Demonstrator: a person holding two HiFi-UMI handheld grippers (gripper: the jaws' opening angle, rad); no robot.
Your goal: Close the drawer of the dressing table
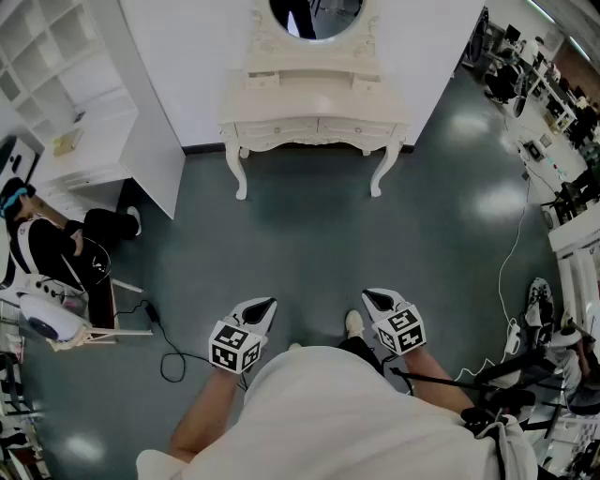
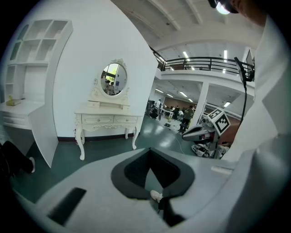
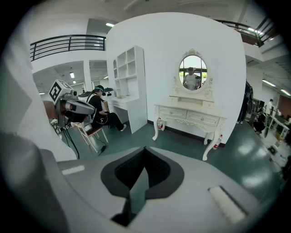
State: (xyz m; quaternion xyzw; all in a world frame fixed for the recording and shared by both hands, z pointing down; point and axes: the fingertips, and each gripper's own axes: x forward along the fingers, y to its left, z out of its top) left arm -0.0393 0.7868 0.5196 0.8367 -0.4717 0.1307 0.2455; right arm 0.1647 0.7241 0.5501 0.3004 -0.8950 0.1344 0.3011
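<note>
The white dressing table (image 1: 314,111) stands against the far wall, a few steps ahead of me, with an oval mirror (image 1: 314,14) on top. Two front drawers (image 2: 97,119) show under its top, and from this distance neither visibly stands out. The table (image 3: 188,116) also appears in the right gripper view. My left gripper (image 1: 267,306) and right gripper (image 1: 370,298) hang close to my body, both angled down over the floor. Each has its jaws together with nothing between them (image 2: 150,150) (image 3: 145,149).
A white shelf unit (image 1: 75,94) stands left of the table. A person (image 1: 47,246) sits at the left by a wooden frame (image 1: 103,314), and a black cable (image 1: 164,352) lies on the floor. Cables and gear (image 1: 525,253) line the right side.
</note>
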